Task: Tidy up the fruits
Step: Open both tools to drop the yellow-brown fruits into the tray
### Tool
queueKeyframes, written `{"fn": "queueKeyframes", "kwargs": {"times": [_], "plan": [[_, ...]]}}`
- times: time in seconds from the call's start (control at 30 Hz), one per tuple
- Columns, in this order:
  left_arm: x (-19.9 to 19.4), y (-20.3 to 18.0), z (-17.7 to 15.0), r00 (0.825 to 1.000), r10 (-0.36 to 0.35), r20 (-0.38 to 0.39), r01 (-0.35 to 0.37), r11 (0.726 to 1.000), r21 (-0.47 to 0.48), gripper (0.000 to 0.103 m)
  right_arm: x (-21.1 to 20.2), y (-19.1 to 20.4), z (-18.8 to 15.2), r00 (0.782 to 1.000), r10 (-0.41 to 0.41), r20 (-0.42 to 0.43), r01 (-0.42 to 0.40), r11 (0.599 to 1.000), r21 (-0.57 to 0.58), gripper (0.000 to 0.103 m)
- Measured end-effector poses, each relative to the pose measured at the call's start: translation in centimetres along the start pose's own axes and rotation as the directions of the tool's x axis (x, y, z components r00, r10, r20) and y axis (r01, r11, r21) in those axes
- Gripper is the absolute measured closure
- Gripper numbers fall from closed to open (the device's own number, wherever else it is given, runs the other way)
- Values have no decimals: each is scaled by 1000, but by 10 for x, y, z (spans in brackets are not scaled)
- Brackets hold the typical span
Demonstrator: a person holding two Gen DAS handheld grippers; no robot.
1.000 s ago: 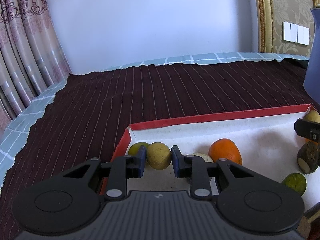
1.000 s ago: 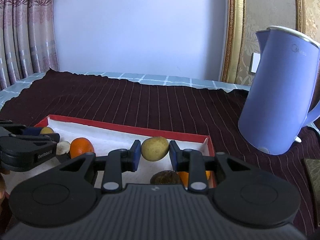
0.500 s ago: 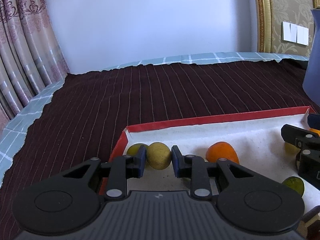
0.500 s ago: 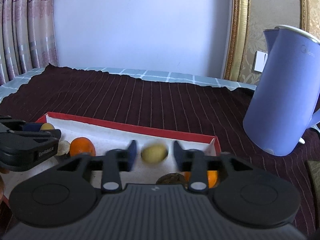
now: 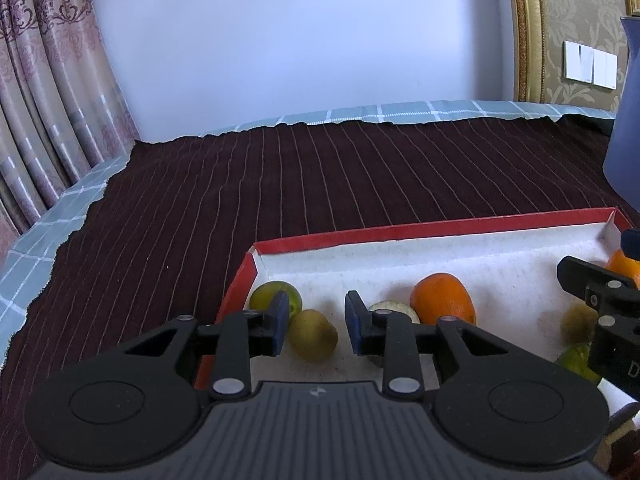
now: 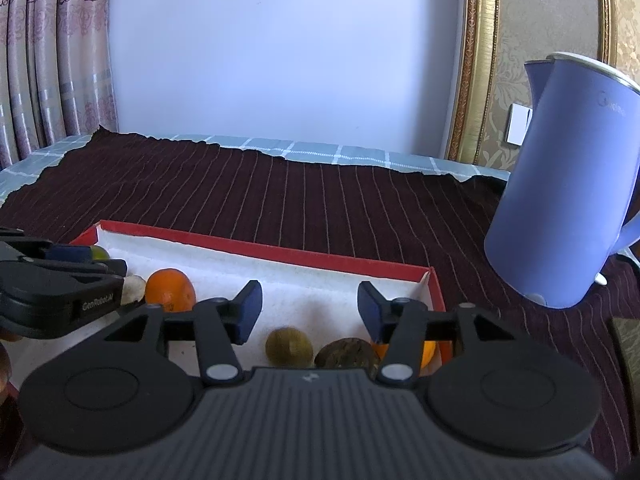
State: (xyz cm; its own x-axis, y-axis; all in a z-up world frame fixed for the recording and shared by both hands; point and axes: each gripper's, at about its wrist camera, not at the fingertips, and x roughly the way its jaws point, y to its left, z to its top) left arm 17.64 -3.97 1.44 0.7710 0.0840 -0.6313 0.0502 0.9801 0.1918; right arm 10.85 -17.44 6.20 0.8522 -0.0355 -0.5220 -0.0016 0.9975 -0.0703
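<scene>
A red-rimmed white tray (image 5: 440, 229) holds the fruit. My left gripper (image 5: 316, 326) is open above the tray's left corner; an olive kiwi (image 5: 313, 335) lies below between the fingers, free of them. A green fruit (image 5: 276, 294), a pale piece (image 5: 396, 307) and an orange (image 5: 442, 299) lie beside it. My right gripper (image 6: 310, 312) is open over the tray's right end (image 6: 432, 280). A second kiwi (image 6: 289, 347) rests on the tray under it, next to a brown fruit (image 6: 346, 354) and another orange (image 6: 426, 350).
A blue electric kettle (image 6: 564, 184) stands on the dark striped cloth (image 6: 280, 200) right of the tray. A checked cover shows at the cloth's far edge. Curtains hang at the left and a gilded frame at the right.
Both grippers opened and let their kiwis drop onto the tray. The left kiwi now lies at the left corner, the right kiwi at the right end.
</scene>
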Motion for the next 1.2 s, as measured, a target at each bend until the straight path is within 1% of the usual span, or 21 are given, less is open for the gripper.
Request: {"fn": "queueKeyframes", "kwargs": {"times": [0.13, 0.2, 0.23, 0.3, 0.37, 0.43, 0.5, 0.6, 0.67, 0.83, 0.9, 0.93, 0.97, 1.0, 1.03, 1.2], "plan": [[-5, 2, -3, 1000, -10, -3, 10, 1000, -14, 73, -4, 0, -2, 1000, -1, 5, 1, 1000, -6, 45], [-7, 3, -4, 1000, -13, -1, 13, 1000, -17, 73, -6, 1, -4, 1000, -1, 8, 1, 1000, -6, 41], [-8, 3, -5, 1000, -14, -1, 14, 1000, -18, 72, -7, 1, -4, 1000, -3, 10, 3, 1000, -8, 41], [-10, 3, -7, 1000, -9, 1, 9, 1000, -18, 65, -8, 1, -6, 1000, 0, 9, 0, 1000, -6, 39], [-12, 4, -8, 1000, 10, 10, -10, 1000, -18, 47, -10, 2, -7, 1000, -1, 12, 1, 1000, -10, 36], [-15, 6, -10, 1000, 14, 18, -14, 1000, -21, 42, -11, 2, -8, 1000, -3, 14, 3, 1000, -12, 35], [-18, 9, -12, 1000, 5, 17, -4, 1000, -29, 42, -13, 2, -10, 1000, 0, 16, 0, 1000, -7, 29], [-23, 12, -14, 1000, -12, 18, 13, 999, -37, 41, -17, 4, -13, 1000, -3, 22, 3, 1000, -12, 25], [-26, 13, -17, 1000, -23, 17, 23, 999, -42, 37, -19, 5, -15, 1000, 1, 24, 0, 1000, -10, 21], [-31, 14, -21, 999, -35, 16, 35, 998, -47, 36, -24, 8, -20, 1000, 1, 27, 0, 1000, -16, 12], [-32, 16, -23, 999, -44, 14, 44, 997, -55, 35, -27, 8, -21, 1000, -4, 29, 4, 1000, -15, 7], [-33, 17, -23, 999, -48, 13, 49, 997, -59, 33, -28, 7, -22, 999, -6, 33, 6, 1000, -13, 5], [-34, 18, -24, 999, -52, 13, 52, 997, -63, 29, -30, 7, -23, 999, -8, 37, 8, 1000, -12, 3], [-35, 19, -25, 998, -56, 14, 57, 996, -68, 27, -31, 7, -23, 999, -9, 37, 9, 1000, -11, 1], [-36, 20, -26, 998, -59, 16, 60, 996, -73, 26, -33, 7, -24, 999, -9, 38, 9, 1000, -11, 0], [-42, 23, -31, 997, -70, 19, 71, 994, -84, 26, -40, 9, -30, 999, -16, 40, 16, 1000, 1, 0]]}}
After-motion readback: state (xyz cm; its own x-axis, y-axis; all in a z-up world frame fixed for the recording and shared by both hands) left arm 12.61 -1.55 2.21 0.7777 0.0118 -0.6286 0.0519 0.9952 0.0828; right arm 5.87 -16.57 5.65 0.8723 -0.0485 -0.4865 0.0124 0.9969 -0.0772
